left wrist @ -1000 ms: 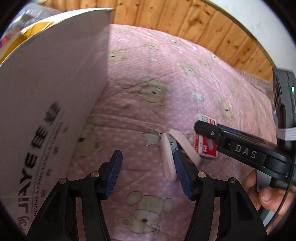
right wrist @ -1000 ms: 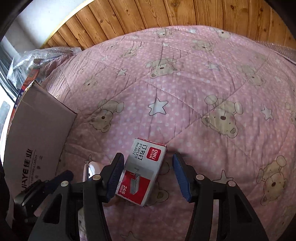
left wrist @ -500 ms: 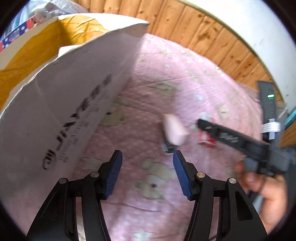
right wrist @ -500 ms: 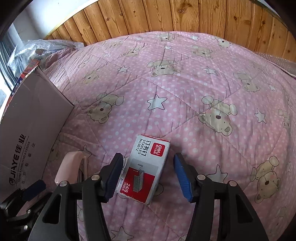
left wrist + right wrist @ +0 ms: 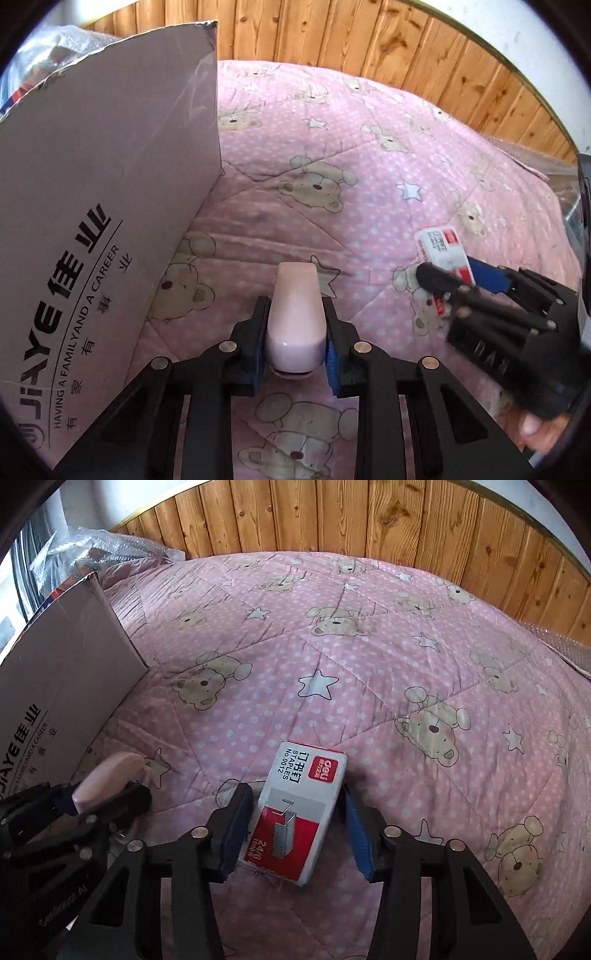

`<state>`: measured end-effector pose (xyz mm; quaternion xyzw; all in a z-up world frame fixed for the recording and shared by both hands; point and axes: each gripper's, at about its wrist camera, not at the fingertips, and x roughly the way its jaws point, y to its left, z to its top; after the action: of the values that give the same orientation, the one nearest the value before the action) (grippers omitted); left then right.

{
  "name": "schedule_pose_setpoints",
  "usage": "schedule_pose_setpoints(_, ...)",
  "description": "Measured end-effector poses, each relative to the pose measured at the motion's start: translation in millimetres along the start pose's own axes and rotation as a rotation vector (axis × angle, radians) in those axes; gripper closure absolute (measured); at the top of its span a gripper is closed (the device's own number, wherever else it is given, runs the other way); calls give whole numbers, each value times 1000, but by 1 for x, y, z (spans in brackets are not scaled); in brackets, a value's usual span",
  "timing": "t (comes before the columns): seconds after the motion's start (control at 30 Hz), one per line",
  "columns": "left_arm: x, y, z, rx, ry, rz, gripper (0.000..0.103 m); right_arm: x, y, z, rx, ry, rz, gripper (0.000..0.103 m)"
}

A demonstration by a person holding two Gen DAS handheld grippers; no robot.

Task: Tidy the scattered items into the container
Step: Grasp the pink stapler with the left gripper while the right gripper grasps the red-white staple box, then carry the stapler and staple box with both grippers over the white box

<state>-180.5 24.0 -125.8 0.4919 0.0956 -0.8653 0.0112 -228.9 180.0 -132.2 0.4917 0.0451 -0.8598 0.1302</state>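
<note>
A pink stapler point(image 5: 295, 325) lies on the pink bear-print quilt point(image 5: 351, 166). My left gripper point(image 5: 294, 314) has its jaws closing, and both blue pads press the stapler's sides. From the right wrist view the stapler point(image 5: 107, 775) shows in that gripper at lower left. A white and red staples box point(image 5: 303, 801) sits between the closing jaws of my right gripper point(image 5: 295, 792), whose pads meet its long sides. The left wrist view shows the right gripper point(image 5: 456, 275) around the staples box point(image 5: 441, 243). A tall cardboard box point(image 5: 92, 184) stands on the left, its inside hidden.
The cardboard box point(image 5: 66, 657) stands close beside the stapler. Bubble wrap and packages point(image 5: 92, 550) are piled behind it. A wooden plank wall point(image 5: 369, 520) runs along the quilt's far edge. A person's hand point(image 5: 535, 446) holds the right gripper.
The left gripper swung up toward the cardboard box, came back down over the stapler and closed on it. The right jaws narrowed around the staples box, which stayed in place.
</note>
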Motion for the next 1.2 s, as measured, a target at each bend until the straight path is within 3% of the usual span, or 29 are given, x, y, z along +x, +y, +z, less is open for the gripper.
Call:
schedule_pose_setpoints(0.23, -29, 4, -10, -6, -22, -56, 77, -19, -16, -10, 144, -4, 101, 64)
schedule_pose_setpoints(0.7, -116, 21, -38, -36, -81, -181, 77, -82, 15, -47, 186, -30, 171, 64)
schedule_pose_setpoints(1.2, -181, 34, -82, -28, -115, -249, 77, -129, 47, -95, 194, -41, 234, 64)
